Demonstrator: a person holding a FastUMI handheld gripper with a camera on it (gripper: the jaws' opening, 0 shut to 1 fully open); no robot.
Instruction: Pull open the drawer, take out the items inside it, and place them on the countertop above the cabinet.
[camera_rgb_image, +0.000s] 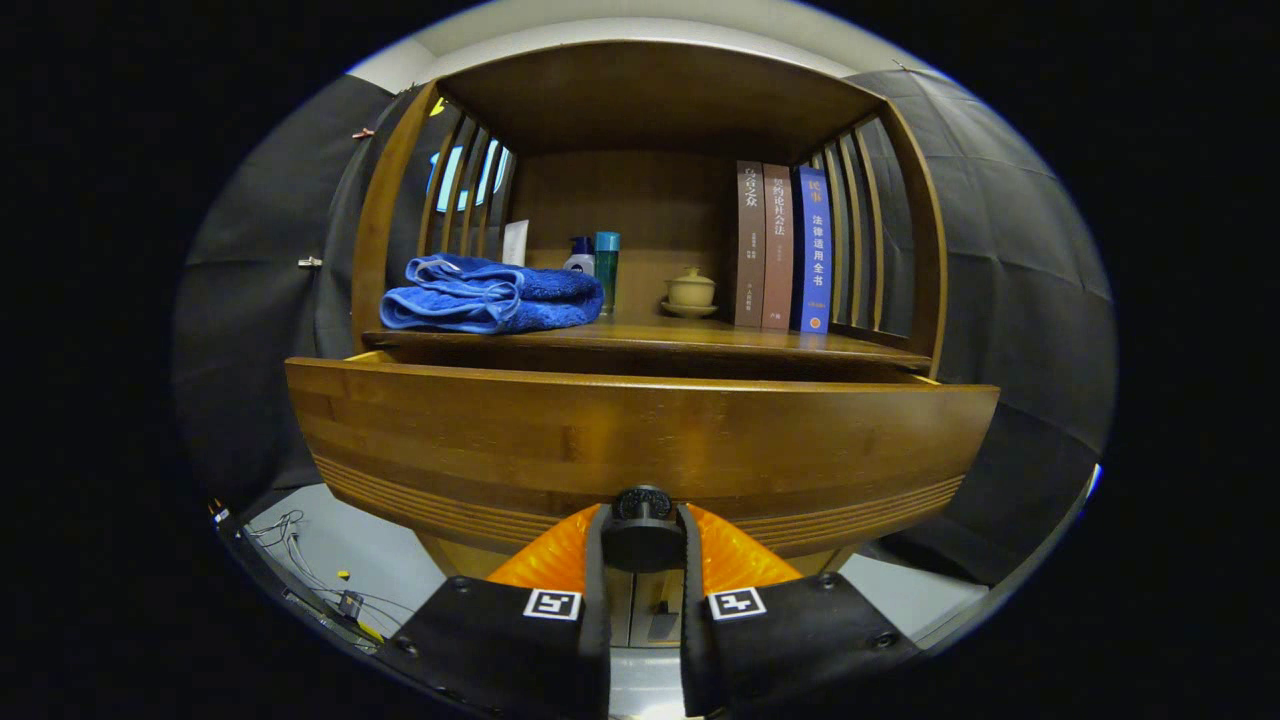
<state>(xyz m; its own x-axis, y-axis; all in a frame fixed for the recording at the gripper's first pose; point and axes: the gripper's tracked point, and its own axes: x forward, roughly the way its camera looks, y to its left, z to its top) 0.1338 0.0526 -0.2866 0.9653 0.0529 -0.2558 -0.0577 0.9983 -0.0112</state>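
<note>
I have the tongs (642, 535) level and pointed straight at the drawer (640, 440) front, low on its face. Both fingers (560, 560) are pressed on the dark round knob (642, 520), one on each side, so the tongs are clamped on it. The knob sits at the bottom middle of the drawer front.

The drawer stands pulled out from the cabinet (400, 200); I see a dark gap between its top edge and the counter (650, 340) above. From this low angle the front panel blocks my sight into the drawer, so I cannot tell what lies inside.

On the counter, to the left, lies a folded blue towel (490, 295). Just behind it stand a white tube (516, 243), a white bottle (579, 255) with a blue cap and a teal bottle (606, 262). Near the middle sits a small lidded cup (690, 290) on a saucer. To the right three books (785, 247) stand upright, touching each other, against the slatted side of the cabinet.

Below the drawer, between the fingers, I see closed cabinet doors (645, 605). Some wires (300, 560) lie on the floor off to the left.
</note>
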